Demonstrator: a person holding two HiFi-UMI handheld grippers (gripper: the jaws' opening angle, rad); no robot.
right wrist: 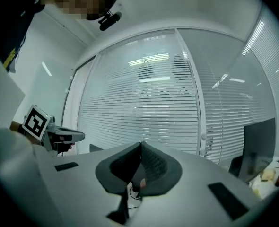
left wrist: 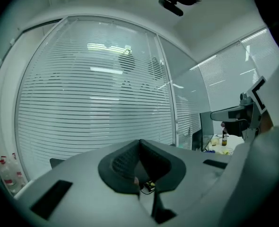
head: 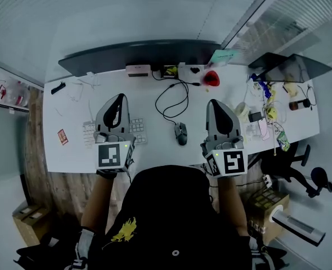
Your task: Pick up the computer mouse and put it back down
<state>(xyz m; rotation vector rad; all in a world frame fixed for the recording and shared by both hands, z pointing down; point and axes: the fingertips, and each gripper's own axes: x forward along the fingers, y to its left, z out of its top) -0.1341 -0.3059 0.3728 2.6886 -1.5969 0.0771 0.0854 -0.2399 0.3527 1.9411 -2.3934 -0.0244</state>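
Observation:
A dark computer mouse [head: 180,133] lies on the white desk [head: 64,153] between the two grippers, its cable looping back toward the monitor. My left gripper [head: 119,98] is raised over the keyboard, held level, jaws shut with nothing between them. My right gripper [head: 214,103] hangs to the right of the mouse and well above the desk, also shut and empty. In the left gripper view the left gripper [left wrist: 140,141] meets at its tips against the window blinds. The right gripper view shows the right gripper [right wrist: 141,144] closed the same way.
A white keyboard [head: 137,129] lies under the left gripper. A dark monitor [head: 138,55] stands at the desk's back edge, a red object [head: 211,79] beside it. Clutter and a bottle [head: 299,103] fill the right end. Cardboard boxes [head: 26,221] and an office chair [head: 290,165] stand on the floor.

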